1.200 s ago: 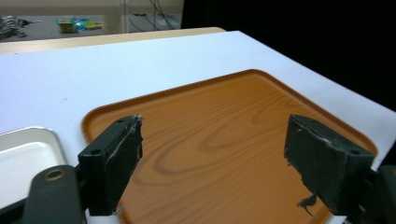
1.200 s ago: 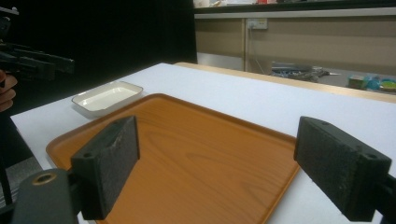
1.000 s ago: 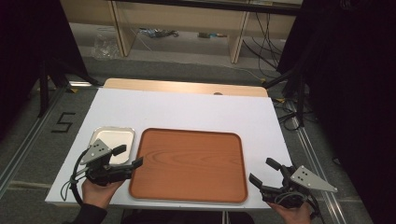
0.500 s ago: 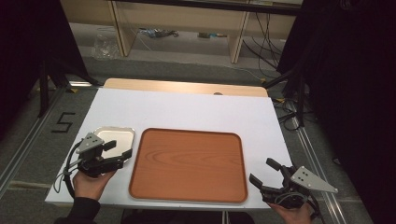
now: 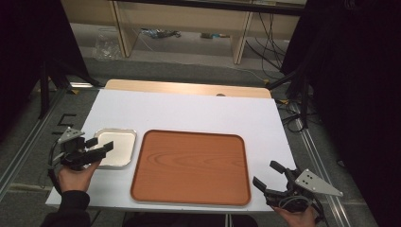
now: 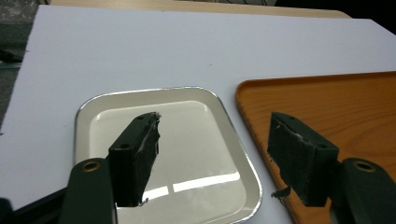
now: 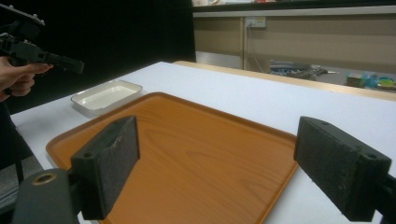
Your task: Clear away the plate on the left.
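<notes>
A small silver metal tray (image 5: 119, 140) lies at the table's left, beside a large brown wooden tray (image 5: 189, 168) in the middle. My left gripper (image 5: 101, 144) hovers over the metal tray's left side, pointing right. Its jaws have just been closing a little and still stand apart with nothing gripped. In the left gripper view the left gripper (image 6: 215, 126) has one jaw over the metal tray (image 6: 187, 140) and the other over the wooden tray's (image 6: 327, 107) edge. My right gripper (image 5: 266, 174) rests open at the front right corner. In the right gripper view the right gripper (image 7: 224, 154) faces the wooden tray (image 7: 187, 140).
A white sheet (image 5: 198, 111) covers the table, with a strip of bare wood at its far edge. Shelving and cables stand on the floor beyond. The other hand and its gripper (image 7: 28, 46) show at the upper left of the right gripper view, by the metal tray (image 7: 107, 95).
My left gripper has moved left and slightly away from me, from the wooden tray's left edge to over the metal tray, and its jaws have narrowed somewhat. The right gripper has stayed put.
</notes>
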A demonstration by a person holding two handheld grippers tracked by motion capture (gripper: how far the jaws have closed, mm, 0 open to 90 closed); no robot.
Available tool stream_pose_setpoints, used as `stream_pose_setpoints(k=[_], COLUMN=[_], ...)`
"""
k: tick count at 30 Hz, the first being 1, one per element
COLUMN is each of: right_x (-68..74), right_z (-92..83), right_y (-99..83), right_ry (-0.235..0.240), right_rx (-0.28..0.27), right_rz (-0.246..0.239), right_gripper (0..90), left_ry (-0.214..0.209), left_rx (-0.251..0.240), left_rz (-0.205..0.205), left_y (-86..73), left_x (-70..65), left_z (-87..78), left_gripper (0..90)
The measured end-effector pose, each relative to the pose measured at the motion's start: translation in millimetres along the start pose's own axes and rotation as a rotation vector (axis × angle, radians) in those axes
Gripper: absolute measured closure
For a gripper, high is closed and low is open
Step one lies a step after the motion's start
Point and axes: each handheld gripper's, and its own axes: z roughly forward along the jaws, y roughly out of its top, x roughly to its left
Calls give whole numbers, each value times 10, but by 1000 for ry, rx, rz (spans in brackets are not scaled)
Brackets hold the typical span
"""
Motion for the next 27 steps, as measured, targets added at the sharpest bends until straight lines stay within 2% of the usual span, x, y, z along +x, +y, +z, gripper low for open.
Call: stream_pose_setpoints(k=[7,8,9,10,11,13,14,15,17,19,20,21,22,24,25,27], right_x=[0,26,30,0,-2,-1,15,1,1,-1,-3,2,0,-2,-5,-3], right_z=[-2,0,-5,-6,2,1,2,3,3,-5,2,4,2,-3,3,3], right_y=[-2,-5,-1,3,1,1,3,5,2,6,5,3,2,7,6,5], right_ry=[4,21,25,8,-1,2,11,6,7,11,8,9,6,12,5,3], right_rx=[-1,4,10,1,-1,1,1,1,6,-2,-5,9,6,-4,-6,1], right_rz=[4,47,54,5,-1,0,23,6,8,6,5,15,9,2,-1,1], right_gripper=[153,153,153,153,153,153,153,153,153,153,153,153,153,153,153,153], left_ry=[63,71,79,92,100,106,112,127,134,147,152,164,164,166,172,174], left_rx=[36,40,45,51,56,63,72,92,102,128,126,144,166,183,186,198], left_rz=[-41,-53,-56,-55,-59,-64,-71,-72,-78,-67,-81,-71,-58,-61,-78,-73], left_y=[-18,-22,-26,-33,-37,-42,-50,-60,-71,-78,-83,-84,-84,-94,-102,-105], left_x=[239,267,295,327,345,371,399,432,464,500,499,513,532,549,543,555], left_z=[63,71,76,86,93,108,125,145,177,186,205,204,205,234,247,257], left_gripper=[316,309,308,305,295,279,272,265,247,234,230,217,210,203,197,200])
